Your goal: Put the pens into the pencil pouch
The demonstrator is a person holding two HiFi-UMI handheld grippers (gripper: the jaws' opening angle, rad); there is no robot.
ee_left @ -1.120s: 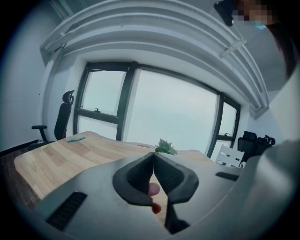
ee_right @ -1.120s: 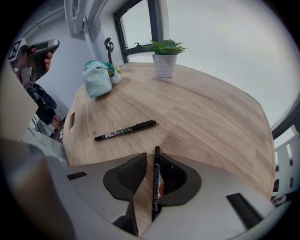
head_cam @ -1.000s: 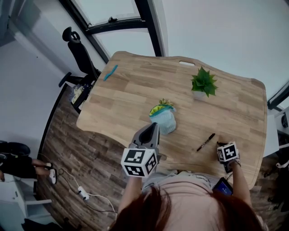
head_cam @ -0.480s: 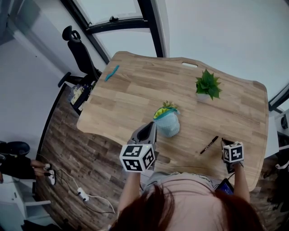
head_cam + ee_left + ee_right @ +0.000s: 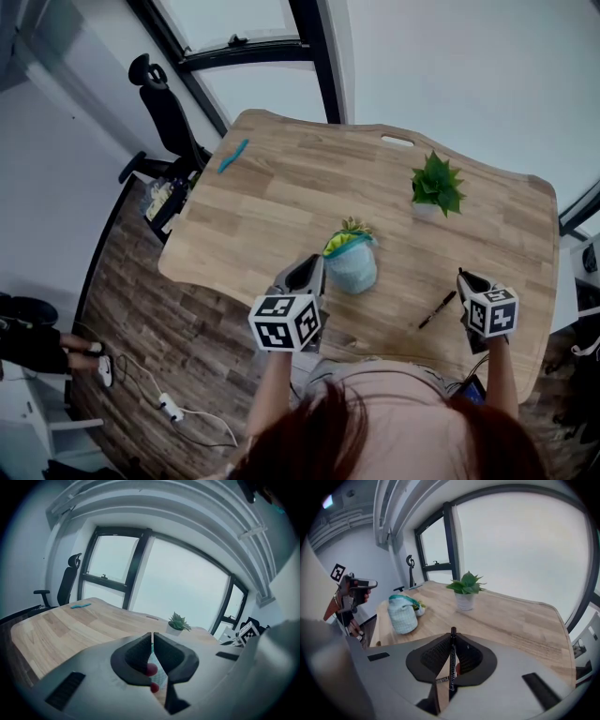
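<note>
In the head view your left gripper (image 5: 152, 637) is closed with nothing in it, the pencil pouch (image 5: 354, 269) stands just beside it at 3 o'clock, and your right gripper (image 5: 452, 641) clamps a black pen (image 5: 451, 667), so I'd call this the carry step: next, take the pen toward 9 o'clock, over the pouch's mouth.

The right gripper (image 5: 467, 281), with a thin black marker pen (image 5: 452, 660) clamped between its jaws, has risen from the near edge of the light wooden table (image 5: 281, 206), and its marker cube shows larger in the head view. The left gripper (image 5: 316, 263) has sunk a little. It overlapped the pale blue pencil pouch (image 5: 355, 269) before and now sits just left of it.
</note>
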